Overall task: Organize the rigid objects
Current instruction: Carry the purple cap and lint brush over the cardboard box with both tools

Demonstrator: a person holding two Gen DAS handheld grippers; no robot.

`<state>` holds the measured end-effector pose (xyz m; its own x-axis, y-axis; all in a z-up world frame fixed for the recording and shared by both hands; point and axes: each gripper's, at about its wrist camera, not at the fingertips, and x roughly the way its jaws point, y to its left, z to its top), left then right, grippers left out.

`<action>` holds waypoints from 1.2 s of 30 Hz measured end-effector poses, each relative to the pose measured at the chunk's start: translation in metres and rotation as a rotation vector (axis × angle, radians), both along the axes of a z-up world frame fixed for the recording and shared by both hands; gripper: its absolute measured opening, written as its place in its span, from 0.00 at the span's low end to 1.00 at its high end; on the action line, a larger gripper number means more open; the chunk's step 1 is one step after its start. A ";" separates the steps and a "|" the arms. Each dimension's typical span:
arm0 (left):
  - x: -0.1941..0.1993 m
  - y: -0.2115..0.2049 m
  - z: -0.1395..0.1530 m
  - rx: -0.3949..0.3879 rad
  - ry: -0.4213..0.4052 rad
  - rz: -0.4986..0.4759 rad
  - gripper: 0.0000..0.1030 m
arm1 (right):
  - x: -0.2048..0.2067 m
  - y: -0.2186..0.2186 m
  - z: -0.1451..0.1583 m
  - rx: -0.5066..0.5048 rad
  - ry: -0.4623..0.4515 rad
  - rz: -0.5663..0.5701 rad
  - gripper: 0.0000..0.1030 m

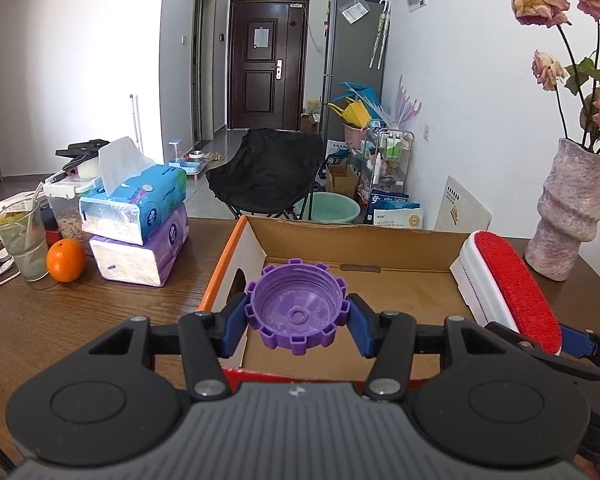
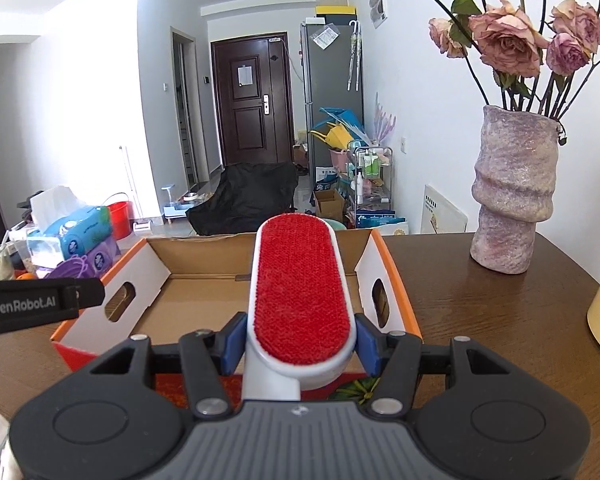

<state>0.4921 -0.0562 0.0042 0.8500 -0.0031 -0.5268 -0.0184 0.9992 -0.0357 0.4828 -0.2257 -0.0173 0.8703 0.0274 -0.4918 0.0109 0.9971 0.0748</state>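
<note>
Carrying two rigid items to one container — the left gripper (image 1: 298, 318) has its jaws closed on the ribbed rim of a purple cap (image 1: 297, 306), hollow side up, over the near-left part of an open cardboard box (image 1: 364, 240) near the bench's far edge. The right gripper (image 2: 300, 346) clamps a red lint brush (image 2: 300, 292) by its white sides, poised over the box's near wall — apparently ready for release inside.

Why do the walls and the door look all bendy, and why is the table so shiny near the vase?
Left wrist view: the fisheye lens curves straight things near the edges, so the walls bow and the corners go dark. Right wrist view: the wooden table mirrors bright room light beside the vase, which makes the glare. Both views are sharp; the purple cap and red lint brush show no blur.
</note>
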 end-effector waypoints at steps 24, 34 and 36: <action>0.075 0.001 -0.020 0.052 0.057 0.022 0.53 | 0.065 0.008 -0.008 -0.077 0.031 0.028 0.53; 0.102 0.000 -0.039 0.079 0.112 0.032 0.53 | 0.077 0.007 -0.011 -0.092 0.046 0.029 0.53; 0.105 0.001 -0.043 0.081 0.127 0.036 0.53 | 0.079 0.006 -0.012 -0.094 0.051 0.028 0.53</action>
